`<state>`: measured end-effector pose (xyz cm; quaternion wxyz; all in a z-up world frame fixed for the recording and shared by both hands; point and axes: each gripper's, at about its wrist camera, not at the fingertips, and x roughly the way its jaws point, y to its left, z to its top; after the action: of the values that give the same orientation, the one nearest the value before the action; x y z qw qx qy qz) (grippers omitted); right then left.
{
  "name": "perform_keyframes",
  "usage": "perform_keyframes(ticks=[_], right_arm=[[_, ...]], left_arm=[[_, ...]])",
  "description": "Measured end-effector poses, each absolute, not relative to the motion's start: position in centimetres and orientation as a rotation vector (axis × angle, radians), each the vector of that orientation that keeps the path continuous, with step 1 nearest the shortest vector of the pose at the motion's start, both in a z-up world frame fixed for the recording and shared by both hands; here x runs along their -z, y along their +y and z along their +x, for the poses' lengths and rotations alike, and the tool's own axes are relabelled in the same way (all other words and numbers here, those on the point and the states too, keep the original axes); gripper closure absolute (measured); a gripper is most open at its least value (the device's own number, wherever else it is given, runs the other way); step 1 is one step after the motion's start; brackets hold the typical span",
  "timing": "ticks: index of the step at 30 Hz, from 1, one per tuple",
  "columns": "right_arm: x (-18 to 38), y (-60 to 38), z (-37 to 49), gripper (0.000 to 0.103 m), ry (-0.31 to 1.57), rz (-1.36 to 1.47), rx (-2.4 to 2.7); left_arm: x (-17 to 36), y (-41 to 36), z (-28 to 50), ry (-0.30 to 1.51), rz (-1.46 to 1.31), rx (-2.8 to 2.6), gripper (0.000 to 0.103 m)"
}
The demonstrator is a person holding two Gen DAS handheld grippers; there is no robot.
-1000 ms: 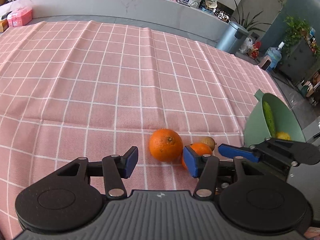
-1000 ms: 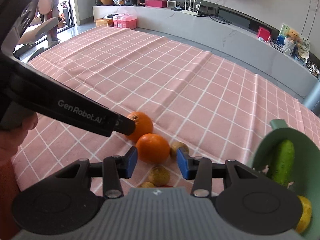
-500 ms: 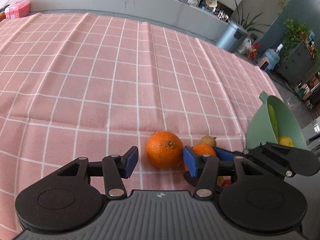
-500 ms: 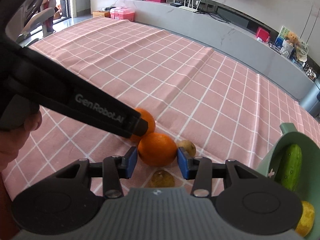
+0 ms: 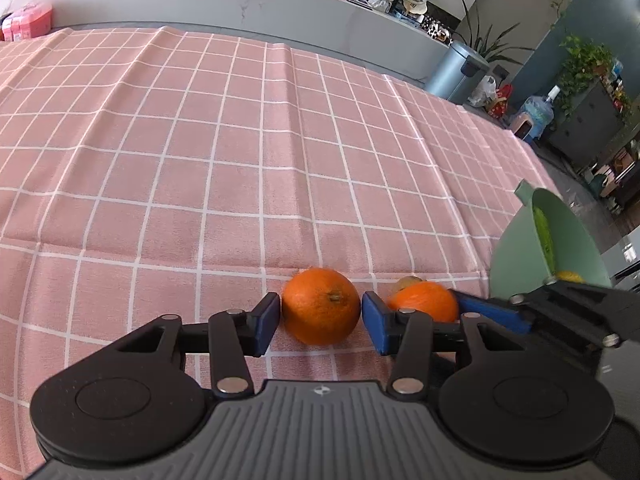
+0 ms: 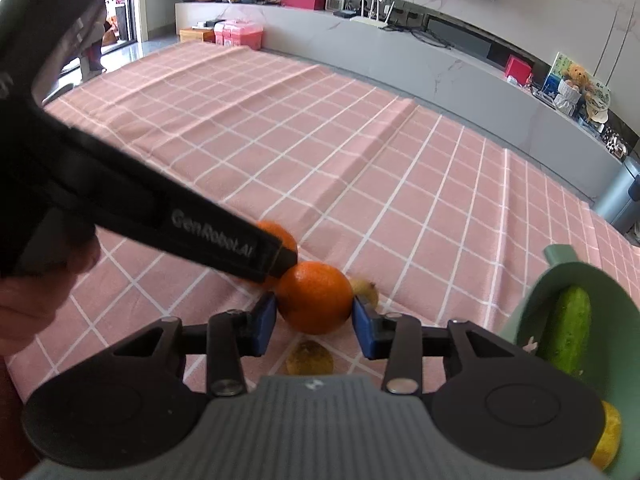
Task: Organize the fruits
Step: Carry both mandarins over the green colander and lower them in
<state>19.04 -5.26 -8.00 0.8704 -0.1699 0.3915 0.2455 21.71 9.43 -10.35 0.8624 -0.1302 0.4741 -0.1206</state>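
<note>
**Two claws, two oranges, one crowded patch of cloth**

Nearest the right wrist camera, the right claw [image 6: 314, 322] has been closing and its blue pads now sit against both flanks of the nearer orange [image 6: 315, 297], so it looks clenched on that fruit, which rests on the pink checked tabletop [image 6: 360, 168]. Just below it lies a small brown fruit [image 6: 309, 358], and a second one [image 6: 365, 290] peeks out behind the right pad (kiwis, probably, though the view is too soft to be sure).

In the left wrist view, the left claw [image 5: 320, 318] has also been closing around the other orange [image 5: 321, 306]. The right pad appears to touch the peel, while a sliver of cloth seems to show beside the left pad, so the grasp reads as not quite made.

The two oranges sit nearly side by side, and the claws' inner fingers crowd the same narrow space. That is the main risk: a lift by either hand could knock the neighbouring claw or roll the other orange away. A loose pinch on round, smooth peel could also let the fruit squirt forward.

Further right stands the green bowl [image 6: 560, 270], tilted toward the cameras and already holding a cucumber [image 6: 568, 330] and a yellow fruit [image 6: 608, 440]. Carried carelessly, an orange could clip its raised rim.
</note>
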Motion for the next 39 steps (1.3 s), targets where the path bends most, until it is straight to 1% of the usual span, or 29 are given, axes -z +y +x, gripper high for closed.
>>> perform_keyframes(ticks=[1, 8, 13, 23, 26, 33, 39], right_arm=[[7.8, -5.4, 19.0, 0.065, 0.817, -0.357, -0.513], [7.0, -6.5, 19.0, 0.066, 0.810, -0.365, -0.498], [6.2, -7.7, 18.6, 0.066, 0.804, -0.319, -0.501], [3.5, -10.1, 16.2, 0.066, 0.764, -0.254, -0.508], [2.5, -11.1, 15.1, 0.066, 0.750, -0.238, -0.504], [0.8, -14.6, 12.2, 0.066, 0.756, -0.203, -0.483], [0.1, -18.6, 11.1, 0.066, 0.762, -0.200, -0.402]], left_arm=[[10.4, 9.3, 21.7, 0.988, -0.265, 0.259, 0.053], [10.3, 9.4, 21.2, 0.978, -0.259, 0.258, 0.055], [10.0, 9.5, 20.6, 0.958, -0.271, 0.244, 0.055], [6.2, 8.4, 17.8, 0.889, -0.304, 0.303, 0.056], [4.7, 7.6, 16.9, 0.868, -0.318, 0.327, 0.056], [1.6, 3.9, 15.7, 0.834, -0.257, 0.408, 0.056], [0.7, 0.2, 16.0, 0.827, -0.204, 0.471, 0.056]])
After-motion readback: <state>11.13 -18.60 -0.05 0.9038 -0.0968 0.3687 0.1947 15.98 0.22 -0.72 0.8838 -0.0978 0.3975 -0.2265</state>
